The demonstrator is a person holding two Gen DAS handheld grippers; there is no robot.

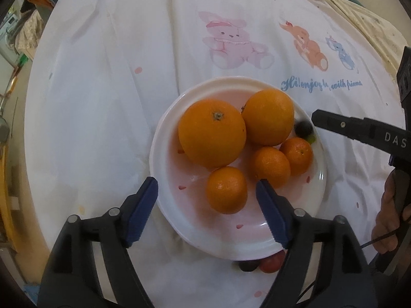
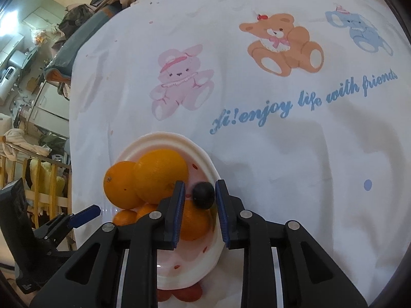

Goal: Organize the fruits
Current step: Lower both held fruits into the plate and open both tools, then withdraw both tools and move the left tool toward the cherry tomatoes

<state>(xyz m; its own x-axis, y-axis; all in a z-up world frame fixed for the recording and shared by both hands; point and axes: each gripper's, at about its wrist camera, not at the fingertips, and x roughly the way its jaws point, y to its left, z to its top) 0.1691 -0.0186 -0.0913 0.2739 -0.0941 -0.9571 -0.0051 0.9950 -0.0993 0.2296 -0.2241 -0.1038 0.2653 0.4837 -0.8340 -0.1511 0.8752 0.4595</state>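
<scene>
A white plate (image 1: 167, 169) with pink spots holds two large oranges (image 1: 212, 132) (image 1: 268, 116), three small mandarins (image 1: 227, 190) and a dark grape (image 1: 303, 128) at its right rim. My left gripper (image 1: 206, 187) is open and hovers over the plate's near side, around the nearest mandarin. My right gripper (image 2: 200, 190) is open over the plate (image 2: 190, 261), its fingers either side of the dark grape (image 2: 203, 195) without closing on it. The right gripper's finger (image 1: 334, 124) shows at the right of the left wrist view.
The plate sits on a white cloth (image 2: 282, 141) printed with cartoon bears and blue script. A red fruit (image 1: 271, 263) and a dark grape (image 1: 248, 265) lie on the cloth just by the plate's near edge. Cluttered furniture stands beyond the cloth's left edge (image 2: 30, 82).
</scene>
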